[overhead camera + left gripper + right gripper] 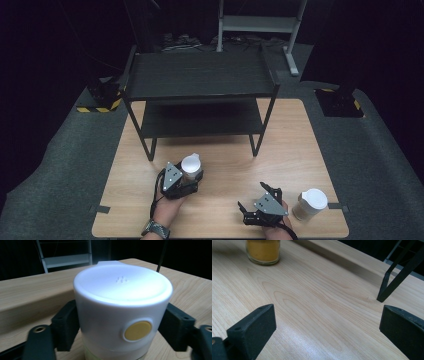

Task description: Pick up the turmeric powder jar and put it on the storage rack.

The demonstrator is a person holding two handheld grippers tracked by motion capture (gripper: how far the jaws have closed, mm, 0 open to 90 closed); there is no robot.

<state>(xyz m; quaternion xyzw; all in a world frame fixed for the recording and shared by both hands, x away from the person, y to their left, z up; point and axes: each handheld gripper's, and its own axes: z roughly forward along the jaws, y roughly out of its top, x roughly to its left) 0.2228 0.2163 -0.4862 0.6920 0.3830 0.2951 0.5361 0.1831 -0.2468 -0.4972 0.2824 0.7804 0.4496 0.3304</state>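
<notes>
A jar with a white lid (191,164) stands on the wooden table (290,140) in front of the black rack. My left gripper (191,173) is shut on it, its black pads (65,326) pressing both sides of the lid (122,290), which carries a round yellow dot. The same jar's glass base with orange-yellow contents (263,251) rests on the table in the right gripper view. My right gripper (250,196) sits near the front edge, open, its fingers (252,331) wide apart over bare wood. A second white-lidded jar (311,203) stands to its right.
A black two-level rack (200,75) stands on the far half of the table, and one of its legs (392,282) lands ahead of my right gripper. Grey carpet surrounds the table, and a white frame (260,22) stands behind.
</notes>
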